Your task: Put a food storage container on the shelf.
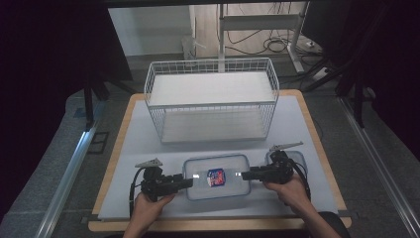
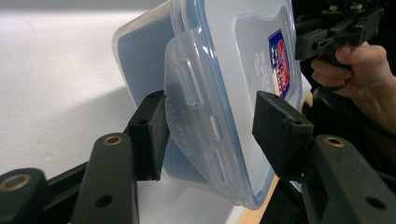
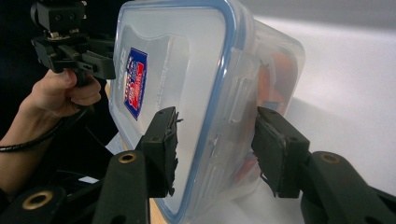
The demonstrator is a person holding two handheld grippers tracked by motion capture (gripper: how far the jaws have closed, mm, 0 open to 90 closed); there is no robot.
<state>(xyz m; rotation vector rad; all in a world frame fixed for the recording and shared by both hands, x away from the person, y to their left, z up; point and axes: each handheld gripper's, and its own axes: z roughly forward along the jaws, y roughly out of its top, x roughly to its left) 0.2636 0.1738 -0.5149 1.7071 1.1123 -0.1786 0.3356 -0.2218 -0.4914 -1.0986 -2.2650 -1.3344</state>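
A clear lidded plastic container (image 1: 216, 177) sits near the table's (image 1: 297, 124) front edge. Left gripper (image 1: 187, 182) and right gripper (image 1: 244, 174) straddle its end latches, jaws half-open, grip uncertain. It looks light, stiff, slippery.

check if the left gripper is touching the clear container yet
Touching on one side. In the left gripper view, the left gripper has one pad against the container clip; the other pad stands clear.

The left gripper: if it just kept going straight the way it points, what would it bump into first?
Most likely the end clip flap of the clear lidded box. The left gripper already has its jaws on either side of that end, so the flap sits right ahead between them.
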